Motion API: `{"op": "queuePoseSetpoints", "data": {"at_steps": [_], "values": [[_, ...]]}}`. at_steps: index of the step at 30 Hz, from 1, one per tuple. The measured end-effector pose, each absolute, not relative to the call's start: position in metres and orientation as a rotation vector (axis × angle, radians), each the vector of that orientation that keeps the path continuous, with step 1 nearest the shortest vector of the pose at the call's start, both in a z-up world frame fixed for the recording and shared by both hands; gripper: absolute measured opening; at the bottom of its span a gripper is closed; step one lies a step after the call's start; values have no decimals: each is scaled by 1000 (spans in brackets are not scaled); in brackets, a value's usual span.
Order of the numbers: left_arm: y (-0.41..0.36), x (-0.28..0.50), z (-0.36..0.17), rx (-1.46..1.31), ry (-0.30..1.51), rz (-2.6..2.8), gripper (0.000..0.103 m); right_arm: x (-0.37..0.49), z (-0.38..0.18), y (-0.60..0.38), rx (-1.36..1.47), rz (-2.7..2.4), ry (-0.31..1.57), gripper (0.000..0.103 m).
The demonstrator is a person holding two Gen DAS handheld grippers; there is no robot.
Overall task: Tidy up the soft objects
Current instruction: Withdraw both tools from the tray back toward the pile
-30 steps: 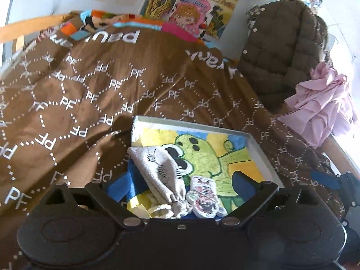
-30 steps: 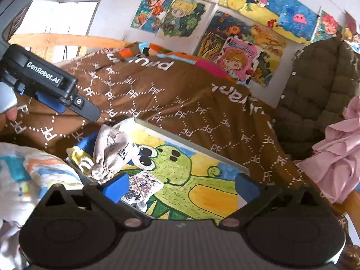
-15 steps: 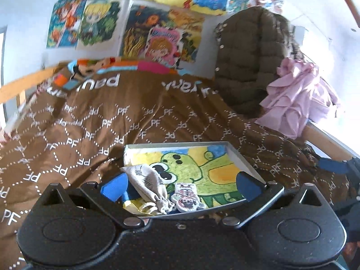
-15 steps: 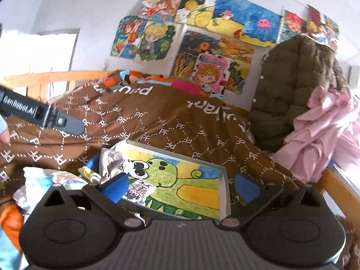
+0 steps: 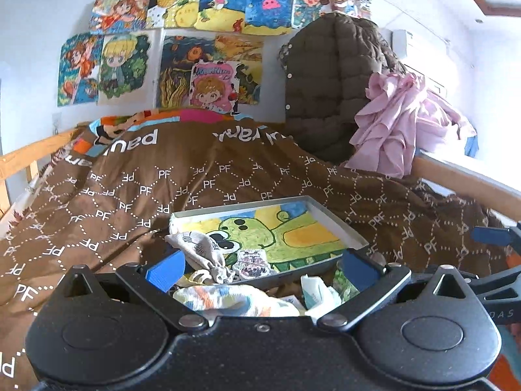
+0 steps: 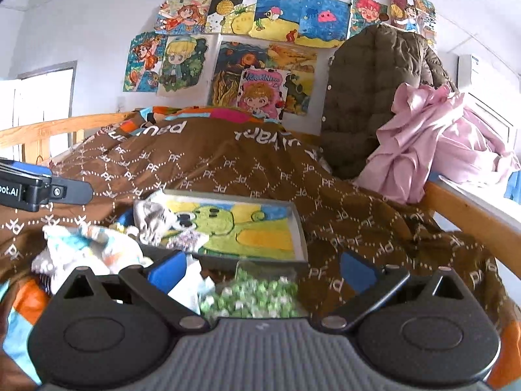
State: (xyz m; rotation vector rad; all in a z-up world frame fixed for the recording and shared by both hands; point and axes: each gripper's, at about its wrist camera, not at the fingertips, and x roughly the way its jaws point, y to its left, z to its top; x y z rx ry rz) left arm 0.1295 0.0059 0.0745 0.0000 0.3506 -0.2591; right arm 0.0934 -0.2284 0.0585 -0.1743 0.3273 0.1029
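Observation:
A shallow grey tray (image 5: 329, 216) (image 6: 298, 224) with a green cartoon picture on its floor lies on the brown bed cover. A grey drawstring pouch (image 5: 195, 247) (image 6: 153, 216) and a small printed patch (image 5: 252, 260) lie in its near left corner. In front of the tray lie a white cloth with coloured print (image 5: 228, 299) (image 6: 84, 251), a white piece (image 5: 314, 291) (image 6: 192, 282) and a green-and-white patterned cloth (image 6: 257, 293). My left gripper (image 5: 260, 267) and right gripper (image 6: 260, 267) are both open, hovering empty over these loose cloths.
The brown "PF" bed cover (image 5: 130, 195) fills the bed. A brown quilted jacket (image 5: 338, 75) and pink garment (image 5: 400, 123) hang at the back right. A wooden bed rail (image 6: 472, 215) runs along the right. Drawings cover the wall (image 6: 260, 32).
Both grippers have pulled back and tilted up from the tray; the loose cloths in front of the tray have come into view between the fingers. Tray contents unchanged.

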Motion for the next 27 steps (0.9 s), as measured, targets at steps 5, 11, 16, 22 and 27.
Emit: {"op": "queuePoseSetpoints", "data": {"at_steps": [5, 11, 16, 22, 27], "values": [[5, 120, 64, 28, 360, -254, 102, 86, 43, -225, -179, 103, 349, 103], [4, 113, 50, 43, 418, -266, 102, 77, 29, -224, -164, 113, 373, 103], [-3, 103, 37, 64, 459, -284, 102, 76, 19, -231, -128, 113, 402, 103], [-11, 94, 24, 72, 512, -306, 102, 80, 9, -234, -99, 120, 467, 103], [-18, 89, 15, 81, 569, -330, 102, 85, 0, -234, -110, 114, 516, 103]]}}
